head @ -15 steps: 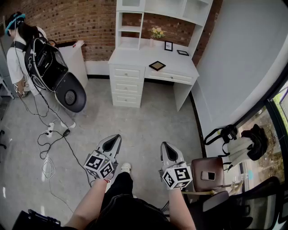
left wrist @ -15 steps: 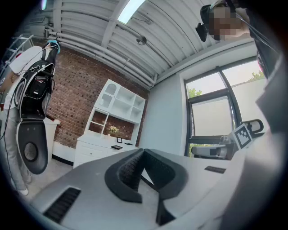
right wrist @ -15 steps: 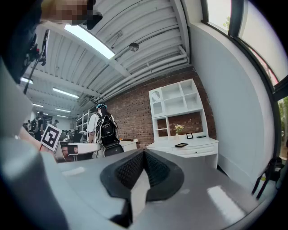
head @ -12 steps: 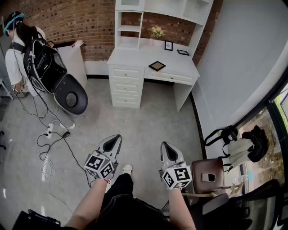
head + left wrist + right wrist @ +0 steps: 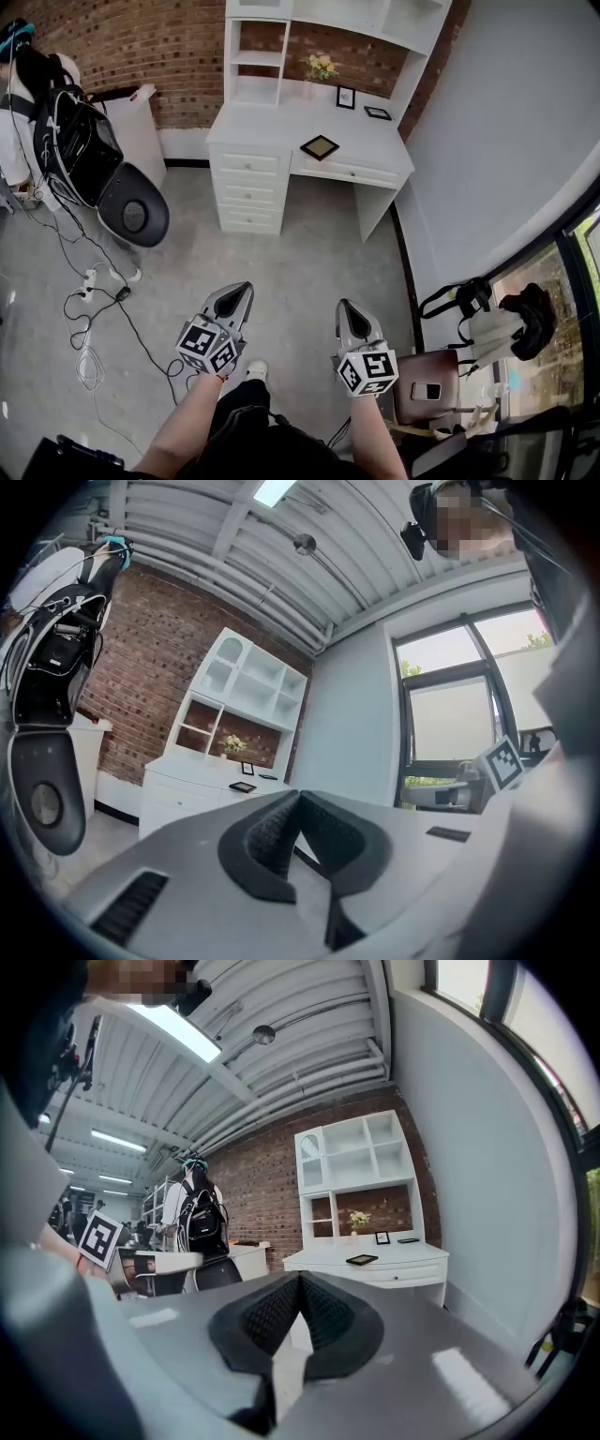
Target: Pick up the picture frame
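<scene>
jaws together on nothing, the left gripper (image 5: 246,286) and right gripper (image 5: 341,303) are pointing at the picture frame (image 5: 320,147) lying well apart at upper centre, slightly nearer the right one.

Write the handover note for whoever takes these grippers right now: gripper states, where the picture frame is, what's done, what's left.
Left gripper: shut, empty, held level.
Right gripper: shut, empty, held level.
Picture frame: lies flat near the front of the white desk, across the room. A small standing frame and a small flat frame sit further back.
Done: nothing picked up.
Left: walk to the desk, open a gripper, pick up the frame.
</scene>
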### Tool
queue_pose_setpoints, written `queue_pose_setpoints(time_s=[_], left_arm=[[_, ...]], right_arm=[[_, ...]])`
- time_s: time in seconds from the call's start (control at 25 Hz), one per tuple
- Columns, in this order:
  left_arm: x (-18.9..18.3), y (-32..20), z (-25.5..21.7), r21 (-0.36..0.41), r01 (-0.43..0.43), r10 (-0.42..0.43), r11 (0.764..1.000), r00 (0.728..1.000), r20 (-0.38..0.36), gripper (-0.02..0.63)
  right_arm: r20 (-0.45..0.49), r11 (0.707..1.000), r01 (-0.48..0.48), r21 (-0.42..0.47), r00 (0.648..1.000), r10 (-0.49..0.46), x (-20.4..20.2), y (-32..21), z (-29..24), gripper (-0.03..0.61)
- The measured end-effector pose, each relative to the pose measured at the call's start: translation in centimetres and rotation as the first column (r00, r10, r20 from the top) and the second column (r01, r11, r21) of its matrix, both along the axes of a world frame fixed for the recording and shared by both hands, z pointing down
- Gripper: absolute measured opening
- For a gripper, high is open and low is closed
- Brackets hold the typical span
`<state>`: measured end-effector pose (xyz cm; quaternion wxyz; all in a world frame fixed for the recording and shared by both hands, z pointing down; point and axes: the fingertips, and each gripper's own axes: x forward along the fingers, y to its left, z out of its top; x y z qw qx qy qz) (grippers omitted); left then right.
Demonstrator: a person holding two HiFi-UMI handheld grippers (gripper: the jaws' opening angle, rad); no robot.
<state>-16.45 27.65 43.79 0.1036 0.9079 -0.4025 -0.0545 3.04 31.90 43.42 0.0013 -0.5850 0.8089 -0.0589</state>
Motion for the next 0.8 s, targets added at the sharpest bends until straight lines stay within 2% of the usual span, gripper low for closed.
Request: queue_pose_setpoints(time_s=[0.6,0.8], left_arm=[[0.7,-16.7,0.0,-0.002,-0.081,0.081,0.997,0.996,0.044,-0.006],[0.8,-19.2,0.4,-0.014,-0.089,0.089,0.996,0.995,0.051,-0.006]], right_arm=[[0.05,0.998,-0.057,-0.002,0.997,0.057,-0.6,-16.0,0.3,0.003],[0.067,0.998,-0.054,-0.017,0.996,0.055,-0.9,-18.6,1.0,0.003]])
